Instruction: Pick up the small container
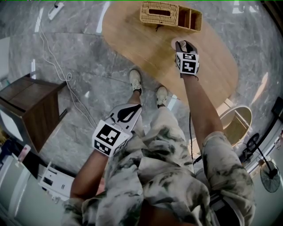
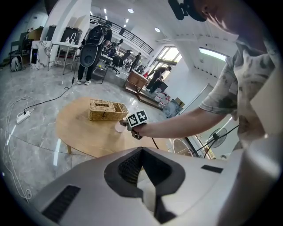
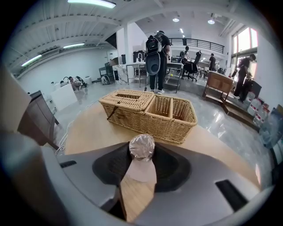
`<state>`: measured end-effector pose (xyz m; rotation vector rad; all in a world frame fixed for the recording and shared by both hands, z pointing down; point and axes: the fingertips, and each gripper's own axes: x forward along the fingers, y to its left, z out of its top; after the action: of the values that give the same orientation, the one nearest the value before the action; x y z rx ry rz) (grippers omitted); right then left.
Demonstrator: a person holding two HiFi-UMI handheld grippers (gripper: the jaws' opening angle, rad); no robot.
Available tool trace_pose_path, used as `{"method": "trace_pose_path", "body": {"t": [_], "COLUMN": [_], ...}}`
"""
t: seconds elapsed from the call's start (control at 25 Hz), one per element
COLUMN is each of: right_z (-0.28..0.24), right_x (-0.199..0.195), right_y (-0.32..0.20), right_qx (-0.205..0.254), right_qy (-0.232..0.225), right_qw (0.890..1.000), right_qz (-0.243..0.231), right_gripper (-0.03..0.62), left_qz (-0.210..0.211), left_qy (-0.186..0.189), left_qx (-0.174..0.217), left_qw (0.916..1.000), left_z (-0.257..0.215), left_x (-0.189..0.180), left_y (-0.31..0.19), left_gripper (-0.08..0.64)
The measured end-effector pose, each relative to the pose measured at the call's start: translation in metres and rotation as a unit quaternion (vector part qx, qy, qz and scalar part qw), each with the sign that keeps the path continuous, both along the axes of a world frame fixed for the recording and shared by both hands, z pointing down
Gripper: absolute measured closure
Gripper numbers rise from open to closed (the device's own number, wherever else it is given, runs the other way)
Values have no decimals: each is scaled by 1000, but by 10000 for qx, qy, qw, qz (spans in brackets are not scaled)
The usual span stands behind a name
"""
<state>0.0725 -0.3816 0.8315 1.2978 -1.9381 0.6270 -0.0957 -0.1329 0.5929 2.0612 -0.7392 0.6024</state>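
The small container [image 3: 141, 147], a white cup with a crinkled foil lid, stands on the round wooden table [image 1: 146, 44] in front of a wicker basket [image 3: 150, 110]. My right gripper [image 3: 141, 154] reaches over the table, and its dark pads [image 3: 112, 165] press on the cup from both sides. From the head view the container [image 1: 177, 43] shows as a pale disc at the tip of the right gripper [image 1: 183, 45]. My left gripper [image 1: 128, 112] hangs low by my left thigh, off the table, shut with nothing in it. From the left gripper view, the container [image 2: 118, 127] shows small and far off.
The wicker basket [image 1: 170, 15] takes up the table's far edge. A dark wooden cabinet [image 1: 31, 106] stands on the floor at left, with a white cable [image 1: 66, 79] and a power strip [image 1: 55, 9] nearby. A round stool [image 1: 236, 123] and a fan [image 1: 269, 174] stand at right.
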Motion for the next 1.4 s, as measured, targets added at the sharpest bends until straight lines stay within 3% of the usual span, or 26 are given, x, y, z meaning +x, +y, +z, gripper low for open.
{"method": "trace_pose_path", "body": {"t": [0.92,1.4], "right_z": [-124,-198], "right_x": [-12,-16], "right_y": [22,45], "right_qx": [164,178], "right_qy": [-31,-139], "right_qw": [9917,9855], "right_qz": [-1275,-1682], "right_gripper": [435,435], "left_qz": [-118,-223], "left_qy": [267,298], "left_qx": [407,703], "left_qw": [9987,9968], "left_z": [-51,-92], "left_x": [39,48], "left_y": [15,22], "left_gripper": [538,538]}}
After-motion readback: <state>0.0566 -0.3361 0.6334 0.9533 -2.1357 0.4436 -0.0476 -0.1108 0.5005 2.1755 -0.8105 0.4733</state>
